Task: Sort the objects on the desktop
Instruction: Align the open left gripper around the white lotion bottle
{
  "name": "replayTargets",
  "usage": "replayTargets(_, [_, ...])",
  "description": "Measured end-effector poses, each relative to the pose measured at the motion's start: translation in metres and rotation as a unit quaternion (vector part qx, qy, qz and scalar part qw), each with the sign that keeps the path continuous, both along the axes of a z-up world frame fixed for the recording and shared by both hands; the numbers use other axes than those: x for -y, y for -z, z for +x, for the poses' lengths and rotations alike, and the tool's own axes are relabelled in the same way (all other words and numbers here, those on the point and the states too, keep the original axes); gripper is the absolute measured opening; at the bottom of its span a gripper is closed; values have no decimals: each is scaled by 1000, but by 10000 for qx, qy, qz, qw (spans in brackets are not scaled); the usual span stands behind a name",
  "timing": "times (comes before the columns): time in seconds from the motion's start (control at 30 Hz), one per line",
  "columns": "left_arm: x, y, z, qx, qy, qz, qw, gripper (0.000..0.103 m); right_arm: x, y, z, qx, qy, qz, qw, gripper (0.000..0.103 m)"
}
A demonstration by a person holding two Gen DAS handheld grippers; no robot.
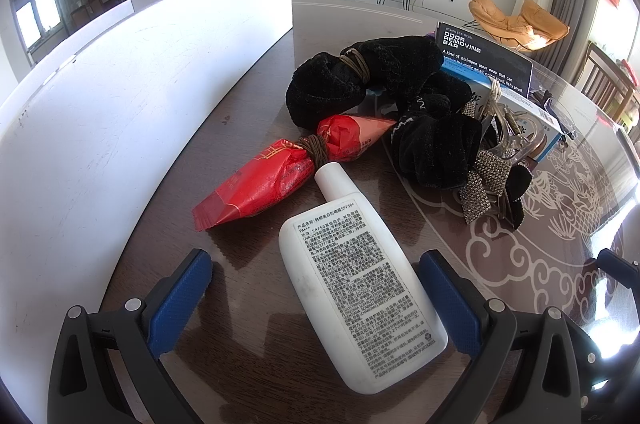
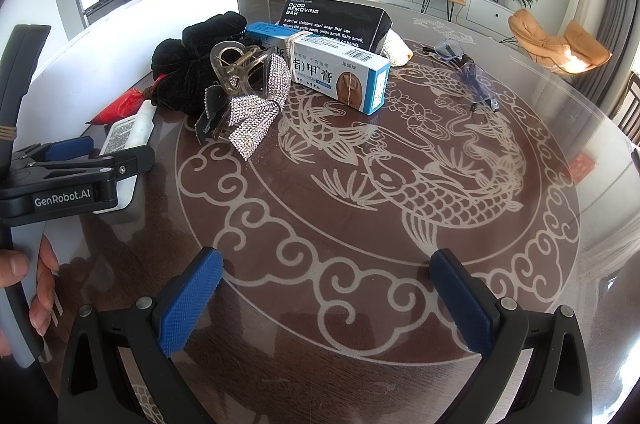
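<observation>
The left tongs (image 1: 316, 298) are wide open and sit low over the dark surface (image 1: 248, 364), with one blue pad on each side of a white bottle (image 1: 356, 300); the pads are not touching it. The bottle lies flat, label up, and its cap points away toward a red packet (image 1: 276, 172) that is tied in the middle with a brown band. The cap end is just beside this packet. Behind the packet lies a black velvet scrunchie (image 1: 360, 80), and to the right of it a second black scrunchie (image 1: 436, 148) touches a rhinestone bow clip (image 1: 484, 180). A long white panel (image 1: 120, 96) stands along the left edge of the surface. The right tongs (image 2: 328, 298) are also open and hold nothing; they hang above the fish pattern (image 2: 420, 192) on the surface, well apart from the pile. In the right wrist view a white and blue box (image 2: 340, 72) lies in front of a black box (image 2: 336, 20), and a pair of glasses (image 2: 468, 72) lies to the right, apart from them. The left tongs (image 2: 76, 160) show at the left edge of this view, around the bottle (image 2: 128, 134).
</observation>
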State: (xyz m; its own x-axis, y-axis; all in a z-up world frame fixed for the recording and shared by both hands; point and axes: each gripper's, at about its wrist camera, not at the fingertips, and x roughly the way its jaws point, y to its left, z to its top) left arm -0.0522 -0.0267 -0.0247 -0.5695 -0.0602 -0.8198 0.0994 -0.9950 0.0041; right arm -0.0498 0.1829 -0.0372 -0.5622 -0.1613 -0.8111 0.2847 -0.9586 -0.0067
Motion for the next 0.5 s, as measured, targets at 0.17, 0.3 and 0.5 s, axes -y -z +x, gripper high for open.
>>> replayTargets(0.17, [0,0,-1,-1,-2,-8,10000,103,0,0,0,0,0,0,10000,103])
replayTargets(0.3, [0,-2,-1,-3,-1,-6,10000,103,0,0,0,0,0,0,10000,103])
replayTargets(0.5, [0,-1,-1,-4,2,-2,10000,103,0,0,0,0,0,0,10000,103])
